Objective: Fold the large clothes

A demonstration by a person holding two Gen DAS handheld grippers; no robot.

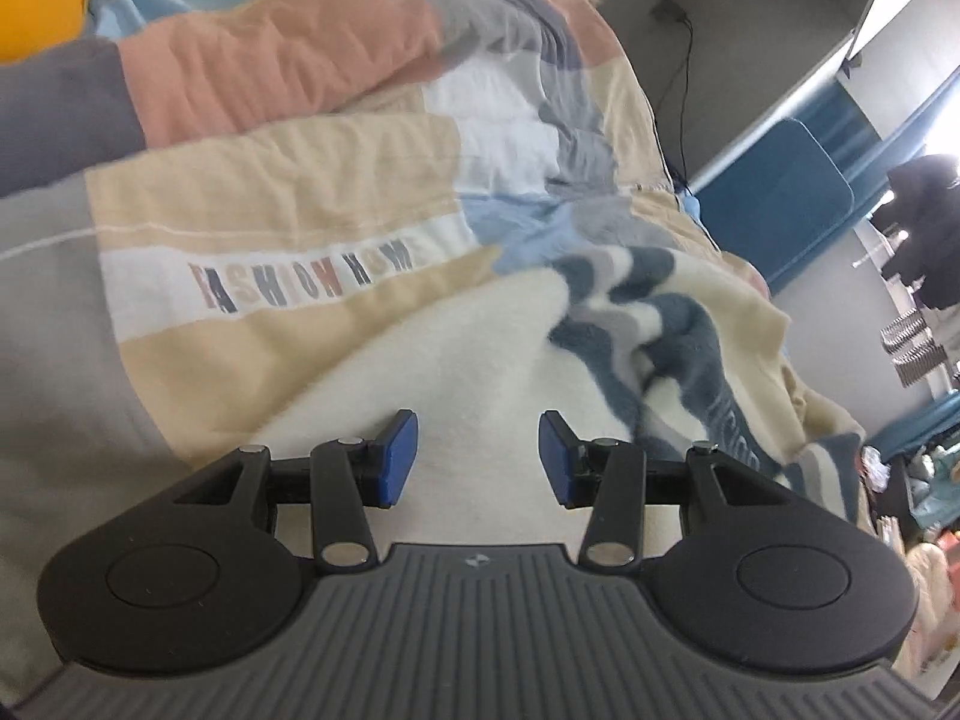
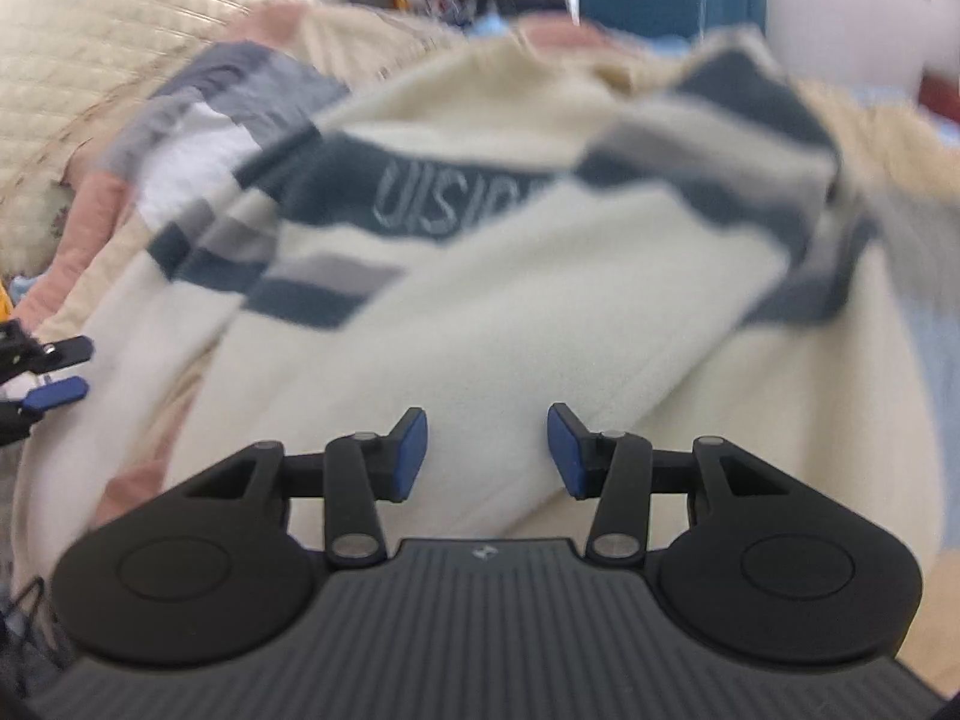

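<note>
- The cream sweater looks like soft, thick knit or fleece: light, limp, not slippery and not fragile. It would likely sag and bunch when lifted, so a pinch at a hem edge or shoulder seam, not the loose middle, seems wisest.
- It is cream with dark blue and grey bands; one blue band carries pale lettering, only partly readable.
- It lies crumpled on a patchwork quilt of pink, beige, grey and white blocks, which covers the bed; the sweater sits toward the quilt's near edge, its striped part bunched up.
- The left gripper hangs above the plain cream cloth, jaws parted, nothing between the blue pads.
- The right gripper is likewise released over the cream fabric, holding nothing.
</note>
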